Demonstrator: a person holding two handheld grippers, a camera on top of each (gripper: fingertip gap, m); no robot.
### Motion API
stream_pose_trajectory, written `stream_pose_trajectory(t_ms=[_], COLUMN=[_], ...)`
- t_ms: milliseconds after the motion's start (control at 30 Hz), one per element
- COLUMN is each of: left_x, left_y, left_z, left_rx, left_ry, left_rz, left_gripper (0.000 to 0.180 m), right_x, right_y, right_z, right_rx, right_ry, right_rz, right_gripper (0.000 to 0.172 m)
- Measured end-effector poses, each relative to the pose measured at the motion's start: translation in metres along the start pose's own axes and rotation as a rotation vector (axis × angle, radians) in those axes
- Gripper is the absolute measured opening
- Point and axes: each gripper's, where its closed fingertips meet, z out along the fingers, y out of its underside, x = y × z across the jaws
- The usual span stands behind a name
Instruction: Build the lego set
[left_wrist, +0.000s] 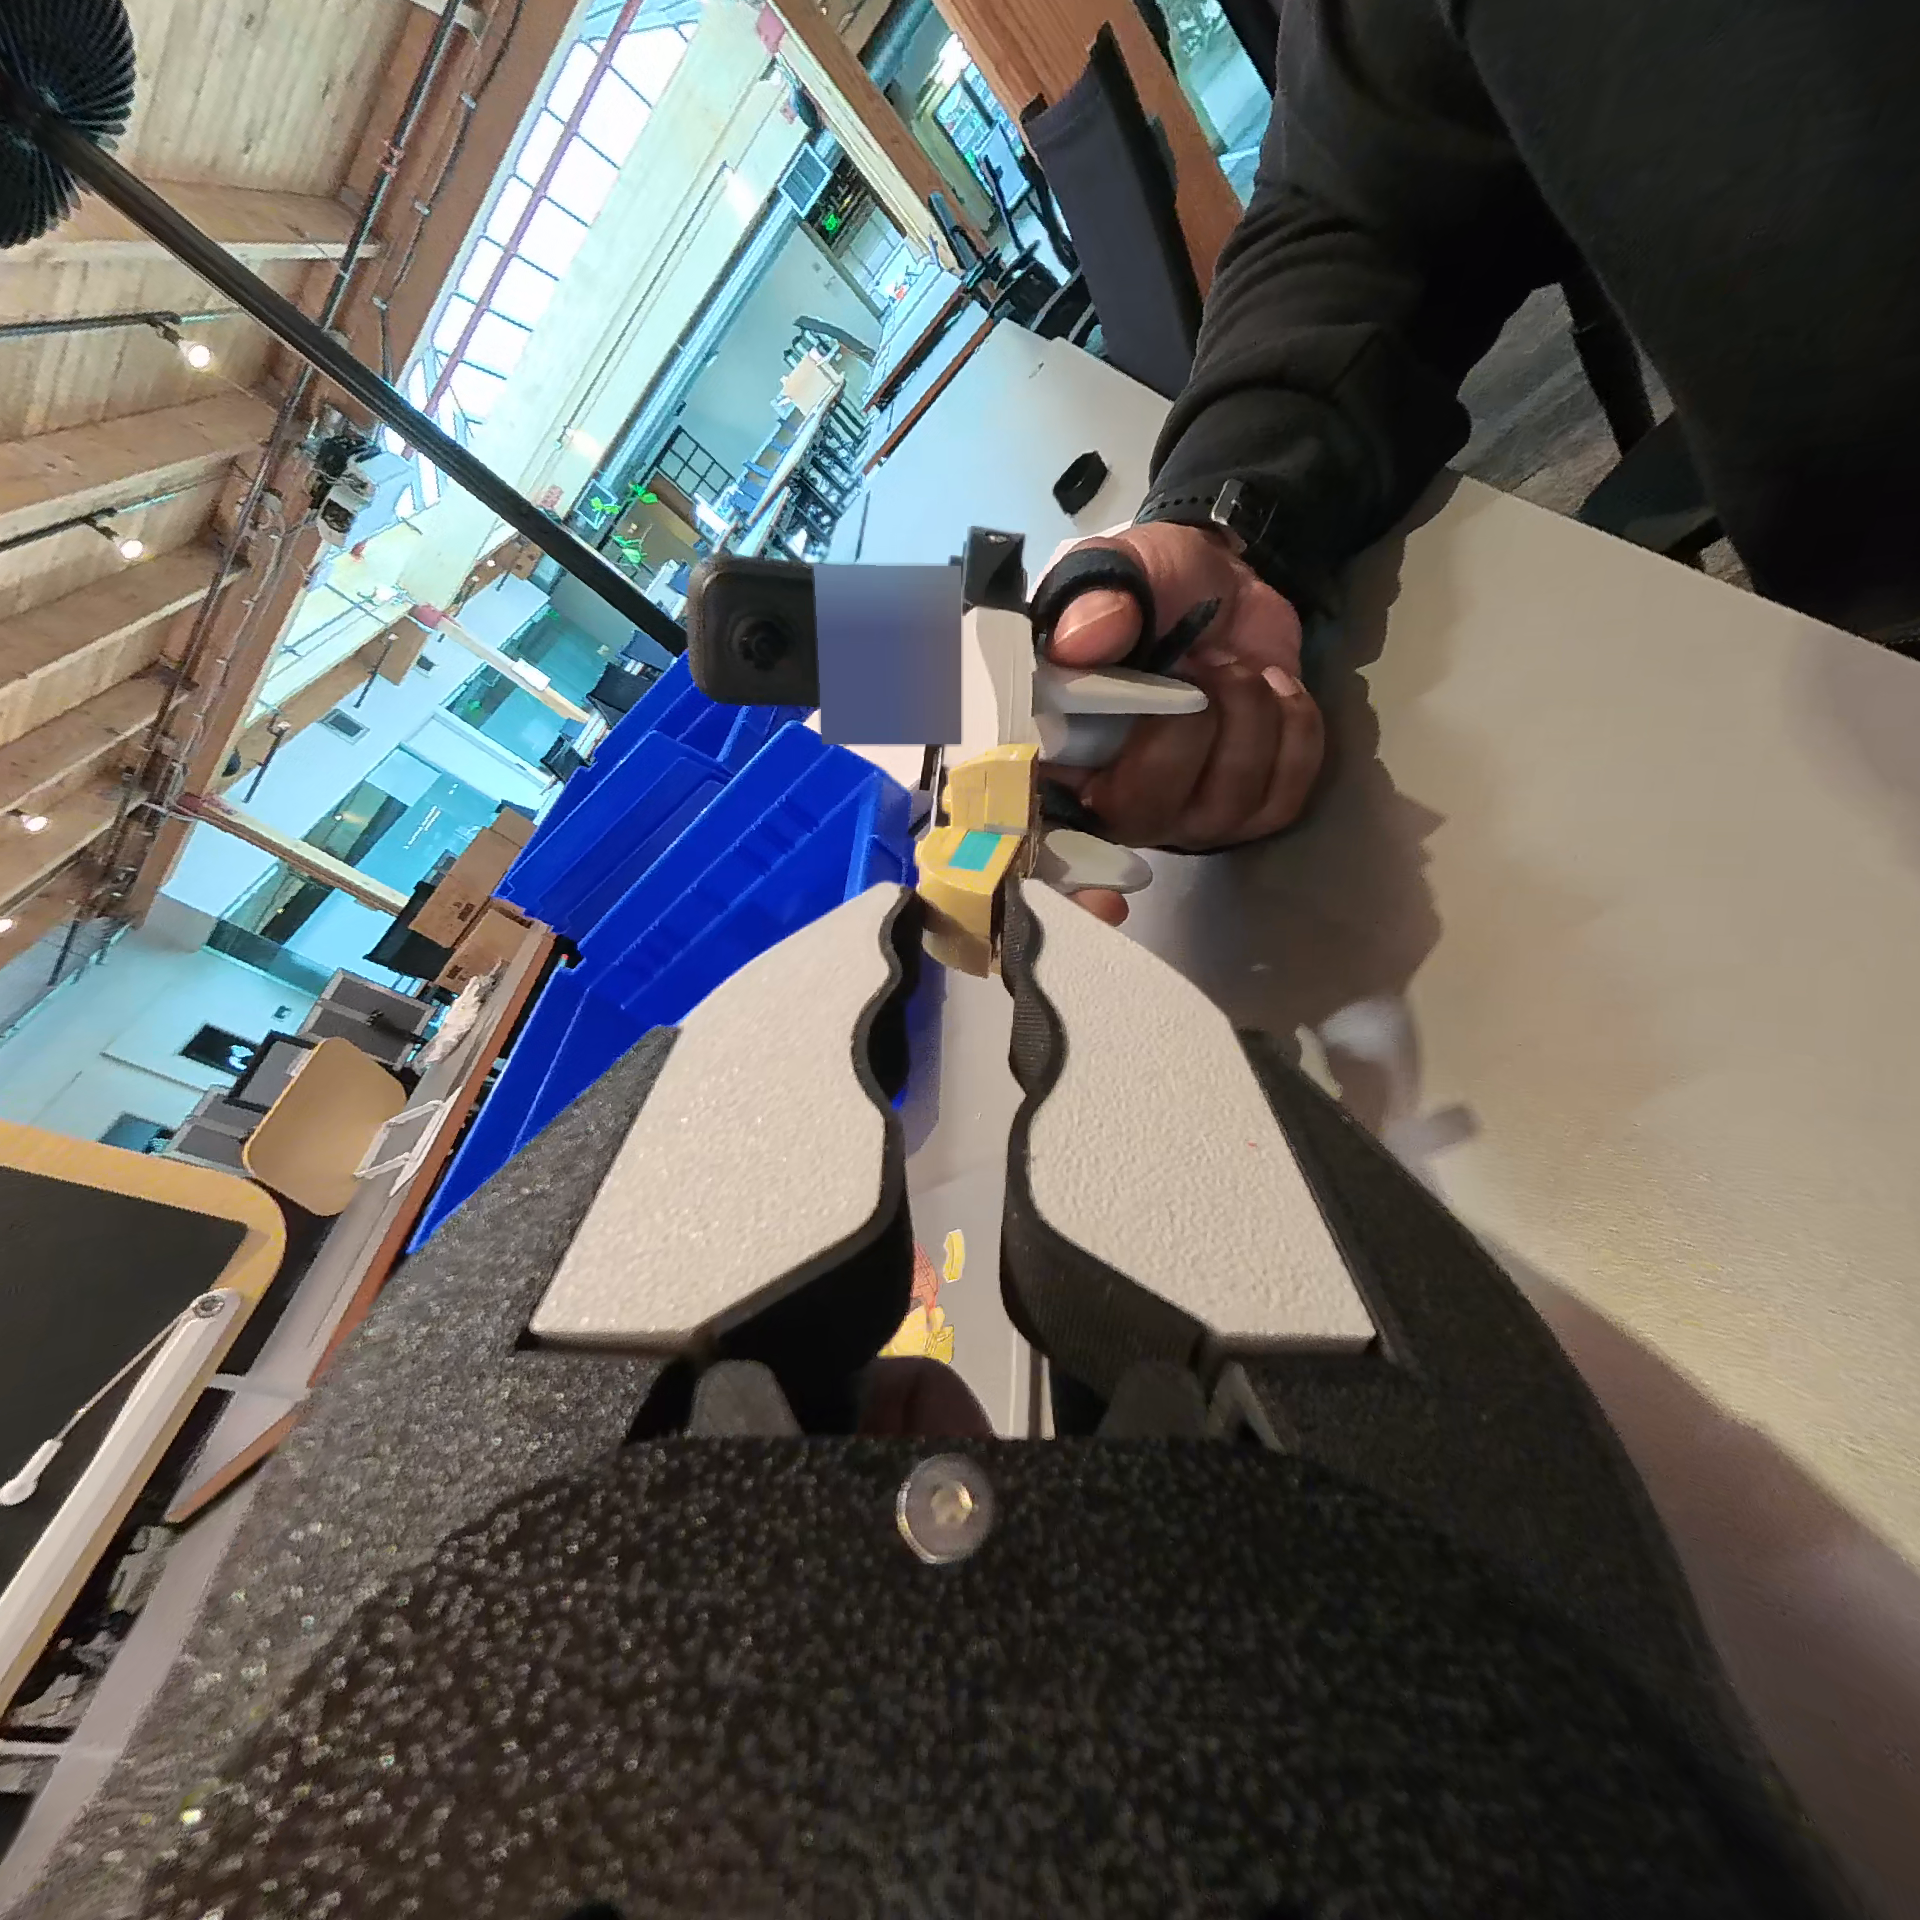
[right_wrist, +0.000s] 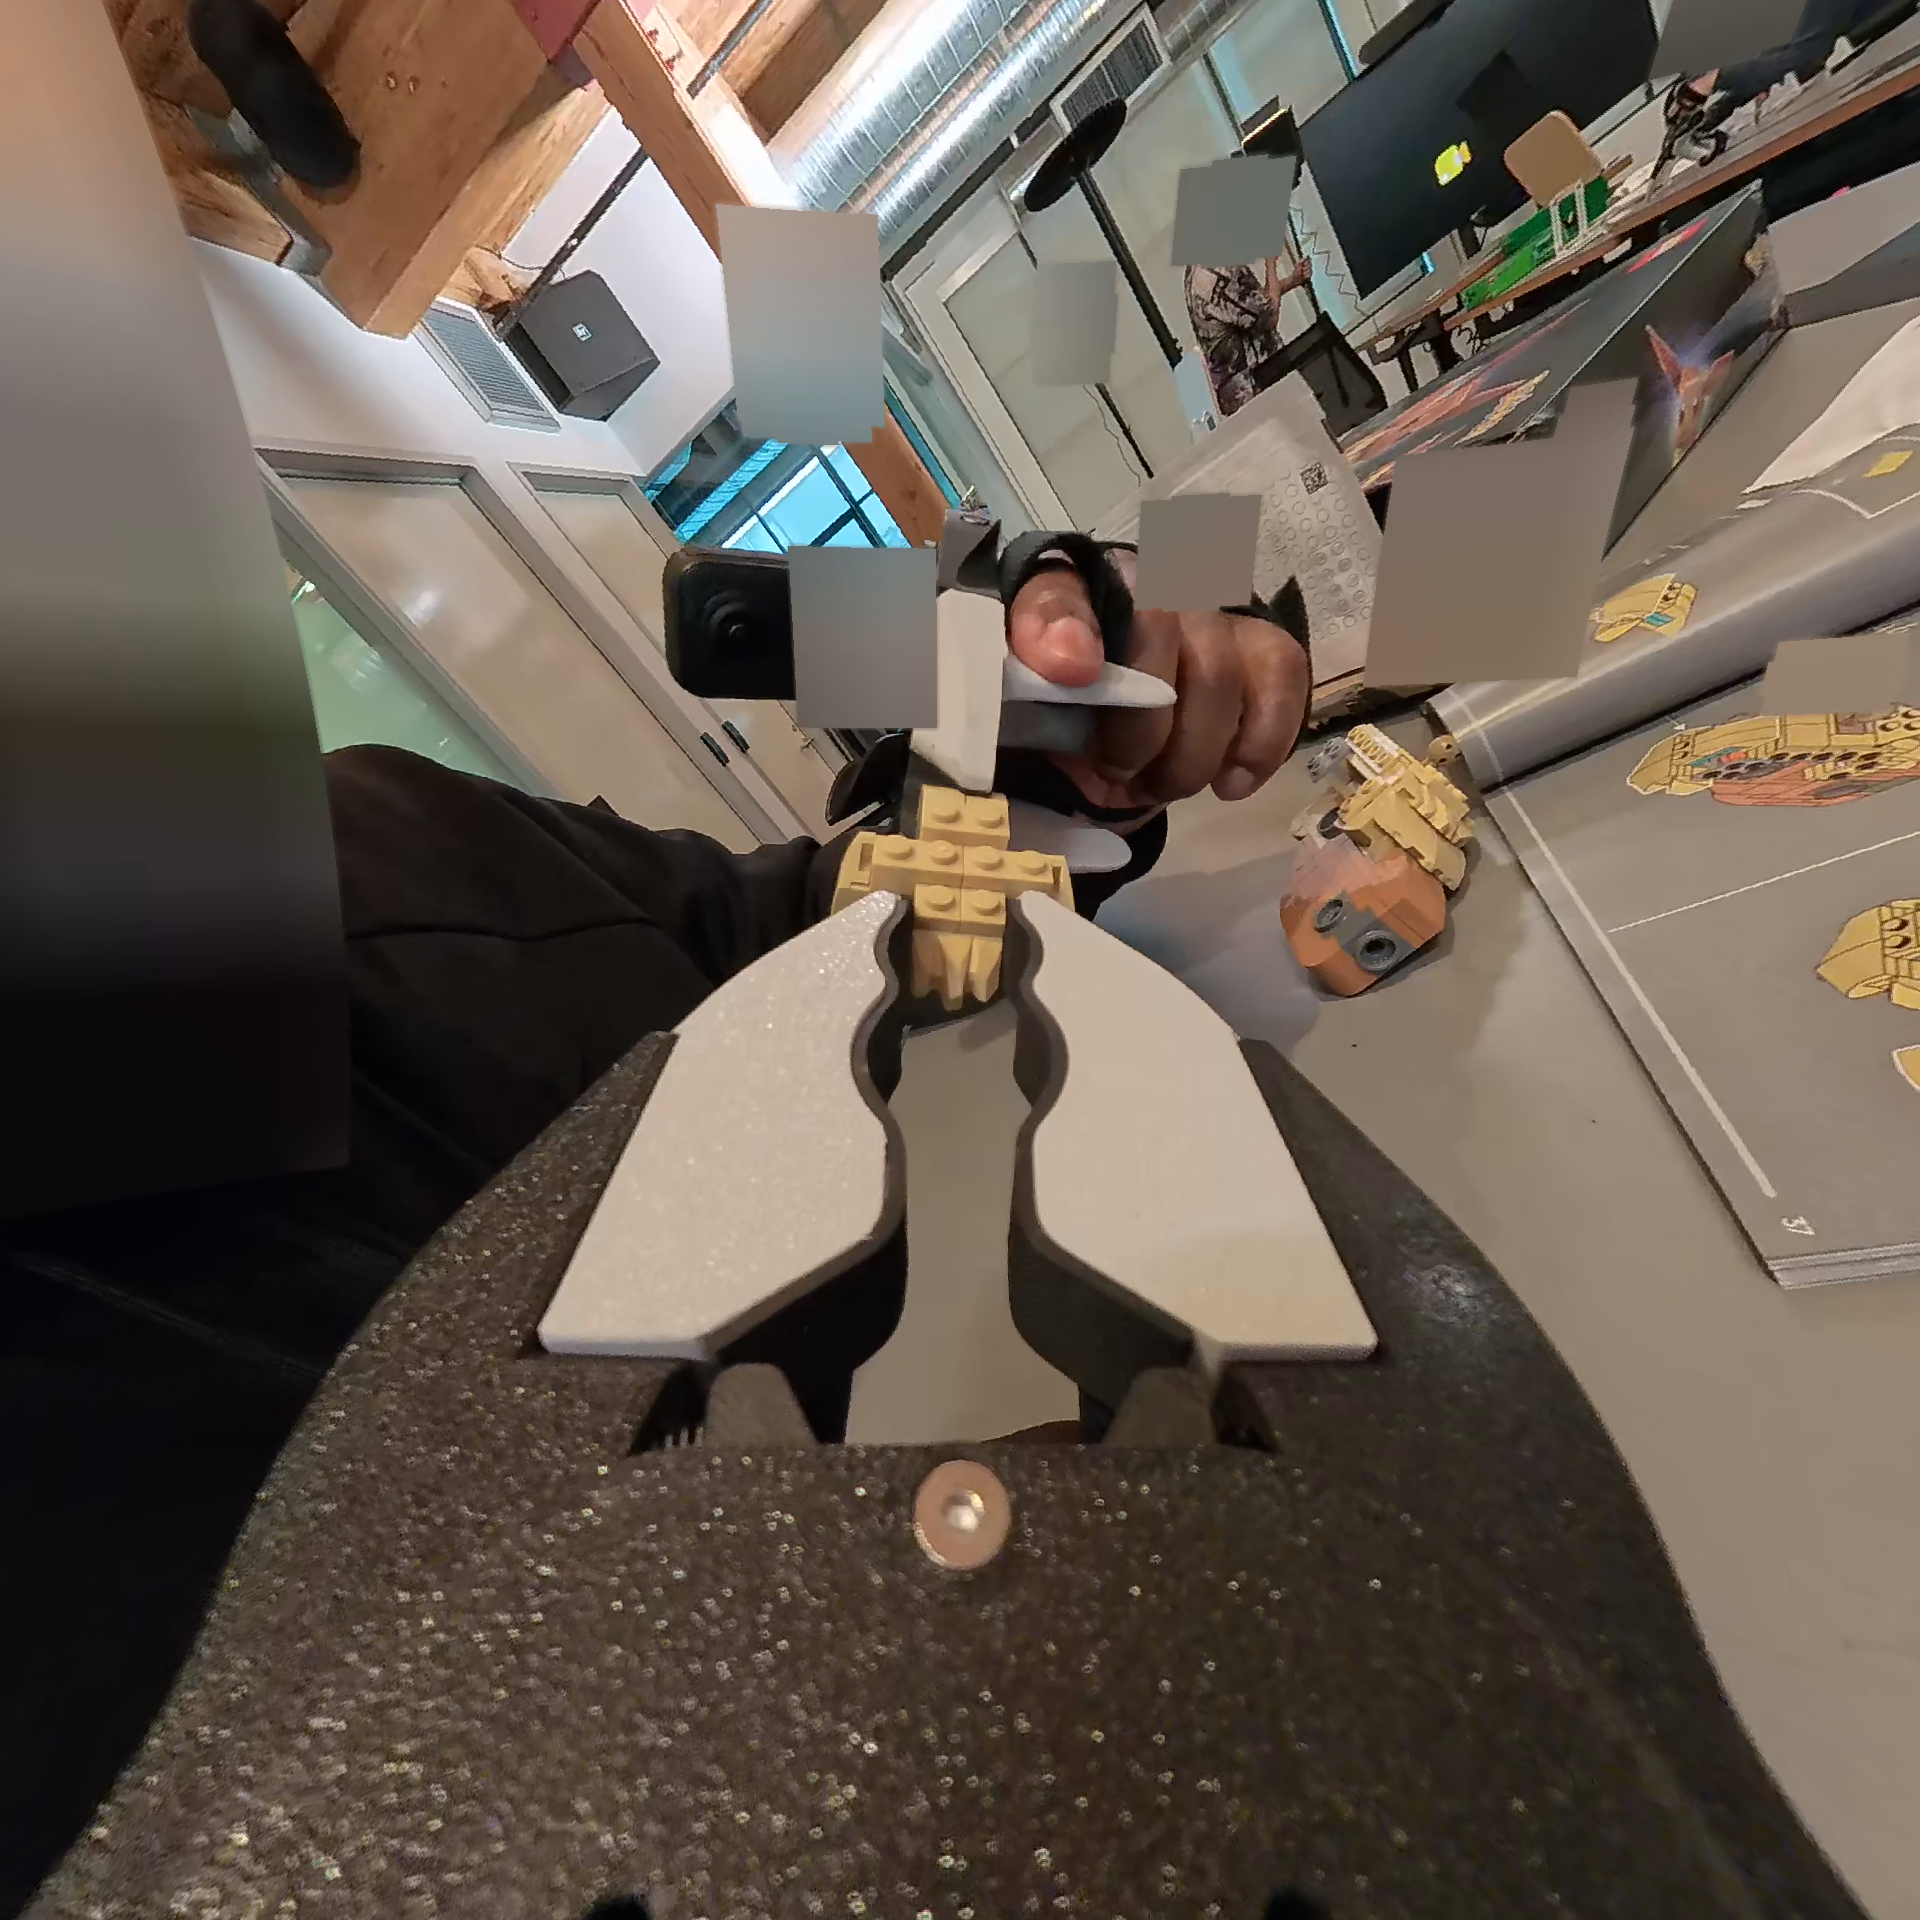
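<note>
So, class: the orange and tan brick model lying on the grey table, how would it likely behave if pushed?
The orange and tan brick model looks stiff, being built of hard bricks. It lies tilted on a rounded side, so a push may rock or tip it. The small tan pieces on top could probably pop off on the table.

A small tan brick assembly (right_wrist: 961, 883) hangs above the grey surface (right_wrist: 1351, 1143), gripped from opposite ends; in the right wrist view its studded plates form a cross, with a ridged tan block below wedged between that view's fingertips (right_wrist: 1049, 935). From the left wrist view the same piece (left_wrist: 971, 873) shows smooth curved tan faces and a teal tile; its lower end sits between the pads.
</note>
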Motion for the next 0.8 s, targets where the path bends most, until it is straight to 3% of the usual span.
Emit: stream_pose_trajectory(t_ms=[200, 267, 433, 600, 800], left_x=[-0.004, -0.003, -0.018, -0.071, -0.1], left_y=[0.006, 0.016, 0.034, 0.049, 0.058], left_z=[0.002, 0.0, -0.026, -0.064, -0.099], left_rx=[-0.058, -0.133, -0.245, -0.228, -0.078], left_ry=[-0.028, -0.021, -0.035, -0.296, -0.458], left_rz=[0.011, 0.048, -0.084, -0.28, -0.449], left_gripper=[0.015, 0.025, 0.031, 0.029, 0.029], right_x=[0.006, 0.012, 0.038, 0.061, 0.066], right_y=[-0.004, -0.003, 0.013, 0.036, 0.052], right_z=[-0.003, -0.006, -0.017, -0.025, -0.024], right_rx=[-0.007, -0.046, -0.266, -0.512, -0.587], right_ry=[0.049, 0.104, 0.316, 0.494, 0.474], right_rz=[-0.023, -0.078, -0.244, -0.505, -0.504], right_gripper=[0.016, 0.016, 0.017, 0.016, 0.016])
